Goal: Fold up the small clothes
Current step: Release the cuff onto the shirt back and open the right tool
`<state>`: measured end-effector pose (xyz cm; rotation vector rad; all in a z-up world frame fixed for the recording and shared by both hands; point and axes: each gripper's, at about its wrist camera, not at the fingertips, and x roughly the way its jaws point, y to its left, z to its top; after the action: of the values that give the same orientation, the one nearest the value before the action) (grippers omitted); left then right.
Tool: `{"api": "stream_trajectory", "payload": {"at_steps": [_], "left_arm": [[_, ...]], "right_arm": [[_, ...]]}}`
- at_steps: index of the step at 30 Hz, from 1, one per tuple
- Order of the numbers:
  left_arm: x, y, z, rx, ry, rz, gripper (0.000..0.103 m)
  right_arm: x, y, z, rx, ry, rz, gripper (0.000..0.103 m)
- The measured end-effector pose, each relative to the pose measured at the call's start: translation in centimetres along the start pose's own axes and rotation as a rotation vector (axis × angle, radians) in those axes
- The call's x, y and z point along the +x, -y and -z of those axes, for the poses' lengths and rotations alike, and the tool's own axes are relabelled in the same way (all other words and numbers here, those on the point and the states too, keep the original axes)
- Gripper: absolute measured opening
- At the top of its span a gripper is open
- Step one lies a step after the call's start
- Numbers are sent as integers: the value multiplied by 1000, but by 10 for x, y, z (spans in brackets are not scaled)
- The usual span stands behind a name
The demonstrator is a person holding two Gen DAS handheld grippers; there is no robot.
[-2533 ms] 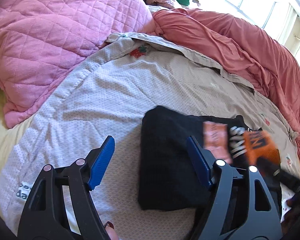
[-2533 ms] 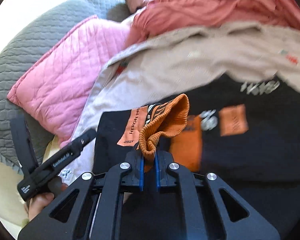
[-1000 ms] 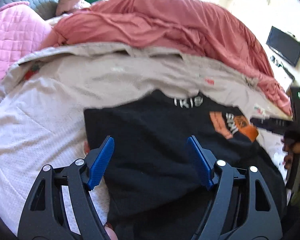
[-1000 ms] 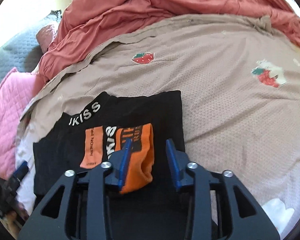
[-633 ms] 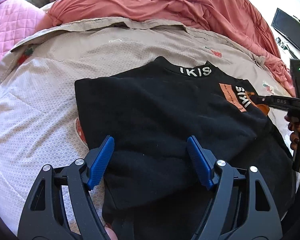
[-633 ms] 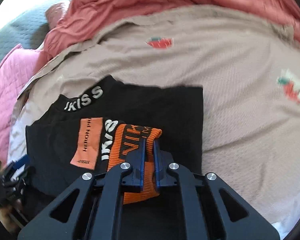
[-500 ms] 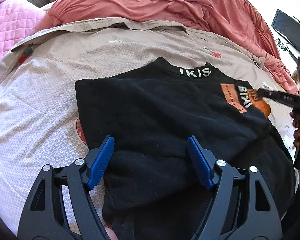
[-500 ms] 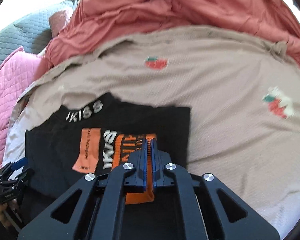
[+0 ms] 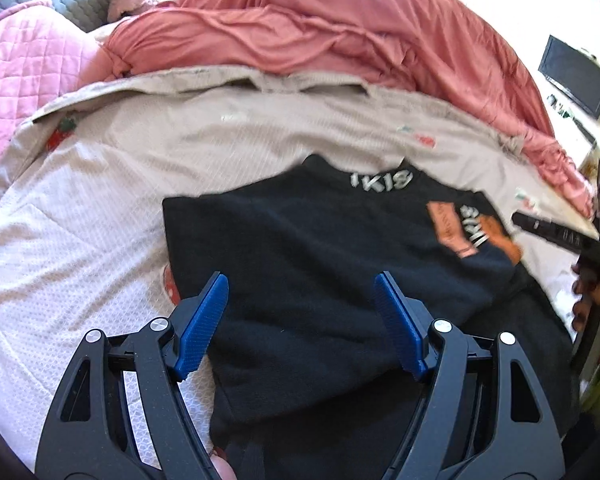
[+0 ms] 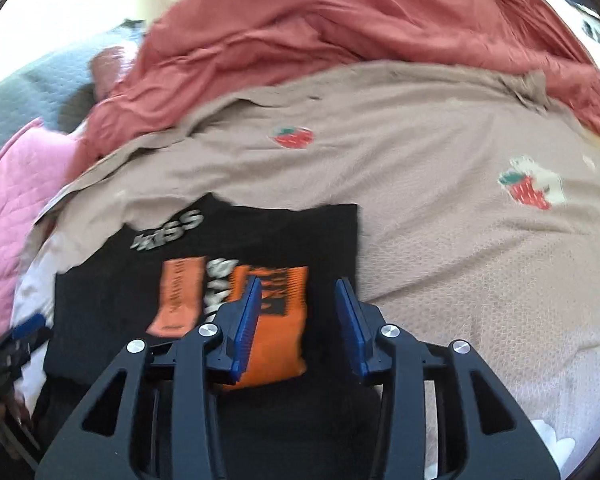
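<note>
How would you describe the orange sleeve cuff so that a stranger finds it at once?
On the beige strawberry-print blanket lies a folded black sweatshirt. The orange sleeve cuff rests flat on its right part, beside a paler orange label. It is the only ribbed, bright orange piece with dark lettering.

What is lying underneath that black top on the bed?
The black top lies flat on a beige strawberry-print blanket. A red strawberry patch peeks out at its edge. Anything else beneath it is covered.
</note>
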<state>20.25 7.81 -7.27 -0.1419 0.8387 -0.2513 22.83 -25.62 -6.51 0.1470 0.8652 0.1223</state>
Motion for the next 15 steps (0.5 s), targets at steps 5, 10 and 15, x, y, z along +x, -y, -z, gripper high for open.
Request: {"api": "stream_trajectory", "payload": {"at_steps": [5,10,15], "left_arm": [[7,19,7,84,-43,-5,68],[32,28,23,164,-164,-46,70],[31,20,22,123,-177,-19,72]], "right_arm": [[0,-45,9,-161,-23,-76,42],[27,-53,17,-205,-149,16,45],[38,-41,26,-207,-171,47,43]]}}
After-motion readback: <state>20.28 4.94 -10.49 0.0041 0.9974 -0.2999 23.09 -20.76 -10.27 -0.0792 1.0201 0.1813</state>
